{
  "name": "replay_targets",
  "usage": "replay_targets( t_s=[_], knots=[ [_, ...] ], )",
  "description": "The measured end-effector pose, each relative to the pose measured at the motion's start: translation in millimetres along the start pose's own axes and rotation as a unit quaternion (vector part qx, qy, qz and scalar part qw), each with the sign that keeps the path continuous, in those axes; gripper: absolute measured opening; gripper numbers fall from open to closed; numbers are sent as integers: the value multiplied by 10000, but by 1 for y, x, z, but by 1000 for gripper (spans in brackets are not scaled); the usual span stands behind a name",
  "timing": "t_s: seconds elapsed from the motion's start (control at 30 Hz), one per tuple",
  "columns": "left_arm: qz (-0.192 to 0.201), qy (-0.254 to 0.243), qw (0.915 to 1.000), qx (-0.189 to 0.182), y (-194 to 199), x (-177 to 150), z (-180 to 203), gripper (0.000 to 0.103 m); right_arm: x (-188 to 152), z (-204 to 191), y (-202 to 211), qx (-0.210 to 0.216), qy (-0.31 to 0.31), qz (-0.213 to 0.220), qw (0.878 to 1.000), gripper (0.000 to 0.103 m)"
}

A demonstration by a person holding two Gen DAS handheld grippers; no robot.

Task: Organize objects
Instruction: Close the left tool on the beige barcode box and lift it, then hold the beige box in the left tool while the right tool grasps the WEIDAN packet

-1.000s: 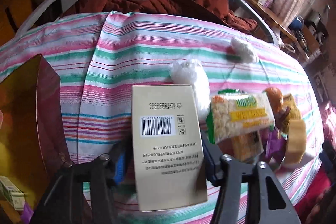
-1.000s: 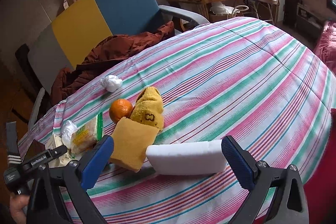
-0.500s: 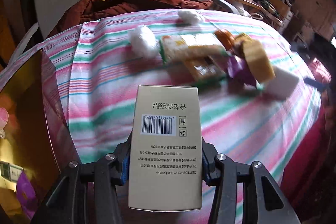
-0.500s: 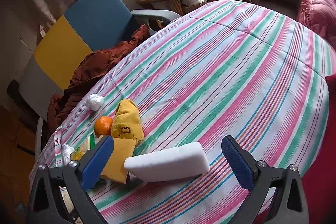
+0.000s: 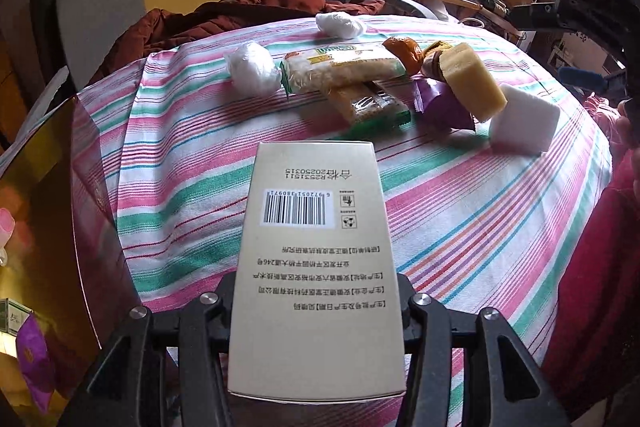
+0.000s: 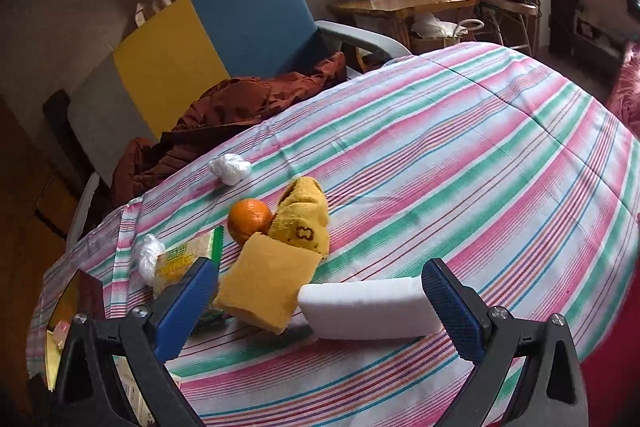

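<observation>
Box is clamped in the left gripper, held off the striped cloth. A second ago it sat right up against the snack pile; now it's been pulled back toward the left, so the pile sits well beyond it and the gold tray at the left edge looks closer. Looks like the box is heading for that tray, which already has a few small packets in it.

Moving right: two white wads, a rice cracker pack, an orange, a yellow sponge, and a white foam block still wait on the cloth.

Right gripper is wide apart and empty, hovering just short of the foam block like before, probably lining up to grab it next.
</observation>
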State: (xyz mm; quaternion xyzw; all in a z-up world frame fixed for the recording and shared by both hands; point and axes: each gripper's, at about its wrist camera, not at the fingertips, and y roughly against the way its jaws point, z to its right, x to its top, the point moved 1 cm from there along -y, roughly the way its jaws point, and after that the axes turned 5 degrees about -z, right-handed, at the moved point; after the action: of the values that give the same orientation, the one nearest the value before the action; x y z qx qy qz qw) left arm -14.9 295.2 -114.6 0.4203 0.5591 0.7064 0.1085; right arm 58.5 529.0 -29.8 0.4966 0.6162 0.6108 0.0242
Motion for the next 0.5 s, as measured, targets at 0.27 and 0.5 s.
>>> replay_targets(
  t_s=[0.27,0.5],
  knots=[
    [73,15,9999,-90,0,-2,-1,51,-4,-92,-12,180,2385,-458,9699,103],
    [131,83,9997,-202,0,-4,-4,51,-6,-163,-77,83,4295,-1313,8935,103]
  ],
)
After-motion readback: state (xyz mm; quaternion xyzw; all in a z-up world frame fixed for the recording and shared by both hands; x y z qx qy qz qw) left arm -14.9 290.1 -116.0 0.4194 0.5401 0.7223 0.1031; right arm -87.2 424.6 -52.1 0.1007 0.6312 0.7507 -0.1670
